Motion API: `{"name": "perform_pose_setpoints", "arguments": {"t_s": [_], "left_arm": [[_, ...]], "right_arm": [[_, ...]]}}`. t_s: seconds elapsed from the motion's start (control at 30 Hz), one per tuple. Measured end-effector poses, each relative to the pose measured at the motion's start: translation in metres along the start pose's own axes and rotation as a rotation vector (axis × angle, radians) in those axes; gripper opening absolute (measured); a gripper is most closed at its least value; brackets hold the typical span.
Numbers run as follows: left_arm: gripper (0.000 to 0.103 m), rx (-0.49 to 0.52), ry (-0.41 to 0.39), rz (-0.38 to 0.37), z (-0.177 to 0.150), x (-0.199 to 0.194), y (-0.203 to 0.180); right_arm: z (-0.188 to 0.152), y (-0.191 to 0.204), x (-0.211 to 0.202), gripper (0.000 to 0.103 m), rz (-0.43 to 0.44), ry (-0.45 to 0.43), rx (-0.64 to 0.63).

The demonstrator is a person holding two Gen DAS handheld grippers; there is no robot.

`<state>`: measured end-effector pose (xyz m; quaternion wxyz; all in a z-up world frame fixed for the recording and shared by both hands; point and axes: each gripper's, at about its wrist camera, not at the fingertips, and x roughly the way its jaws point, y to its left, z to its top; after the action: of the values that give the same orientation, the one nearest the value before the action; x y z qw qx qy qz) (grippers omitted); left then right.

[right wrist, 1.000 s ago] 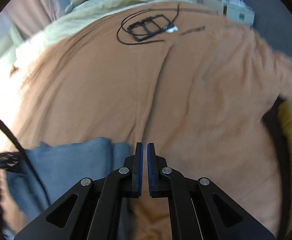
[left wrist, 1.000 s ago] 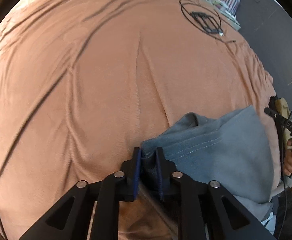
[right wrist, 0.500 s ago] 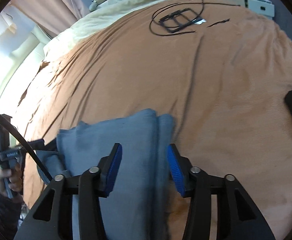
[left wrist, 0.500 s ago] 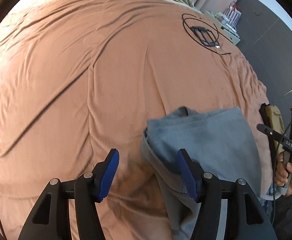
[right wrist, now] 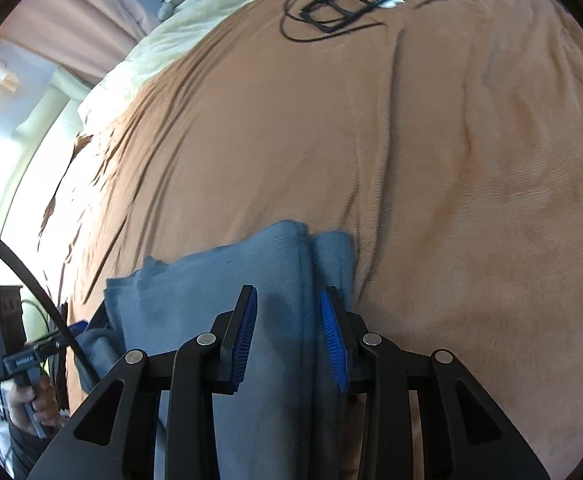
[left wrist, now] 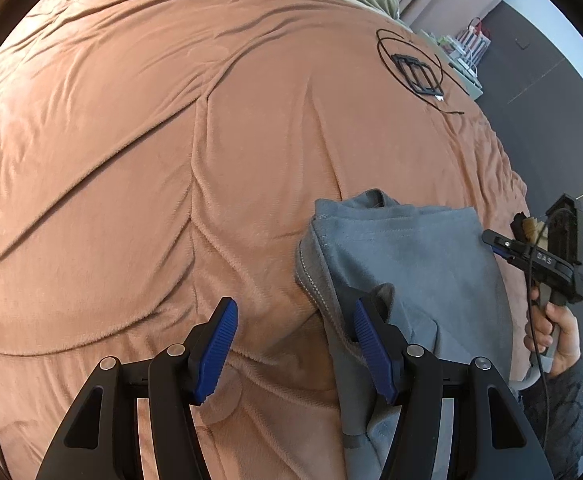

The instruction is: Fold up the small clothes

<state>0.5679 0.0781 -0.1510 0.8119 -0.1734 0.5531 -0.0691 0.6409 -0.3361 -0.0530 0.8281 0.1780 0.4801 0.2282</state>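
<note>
Both claws have let go within the last second. The left gripper [left wrist: 293,346], which a moment ago pinched the near corner of the grey garment [left wrist: 403,264], now stands with its jaws well apart; the cloth's stitched edge lies slack just inside its right pad. The right gripper [right wrist: 289,336], shut on nothing a second ago, sprang apart and is now closing again, a ridge of the grey cloth lying between its pads without being pressed yet. The garment rests folded on the orange blanket [left wrist: 171,160], toward four o'clock in the left view and seven o'clock in the right. I judge one fold laid down and a fresh grip coming.
</note>
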Motion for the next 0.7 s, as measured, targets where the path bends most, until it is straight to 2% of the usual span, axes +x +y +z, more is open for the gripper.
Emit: {"name": "perform_pose_setpoints", "arguments": {"t_s": [0.17,0.2,0.23,0.3,0.53,0.7], "left_arm": [[0.062,-0.001,-0.001,0.005,-0.001,-0.001,0.001],[0.062,-0.001,0.000,0.007,-0.001,-0.001,0.001],[0.062,-0.001,0.000,0.008,-0.001,-0.001,0.001],[0.062,-0.004,-0.002,0.010,-0.001,-0.001,0.000],[0.062,-0.020,-0.017,-0.001,0.000,-0.006,0.000],[0.062,-0.023,-0.025,-0.009,0.000,-0.009,-0.002]], "right_arm": [[0.004,-0.013,0.004,0.030,0.051,0.012,0.050],[0.004,-0.014,0.003,0.024,0.065,0.006,0.054],[0.004,-0.014,0.002,0.012,0.075,0.003,0.054],[0.003,-0.017,0.000,0.001,0.084,-0.004,0.059],[-0.003,-0.015,-0.033,0.000,0.064,-0.096,0.024],[-0.007,-0.016,-0.025,0.000,-0.024,-0.082,0.006]]}}
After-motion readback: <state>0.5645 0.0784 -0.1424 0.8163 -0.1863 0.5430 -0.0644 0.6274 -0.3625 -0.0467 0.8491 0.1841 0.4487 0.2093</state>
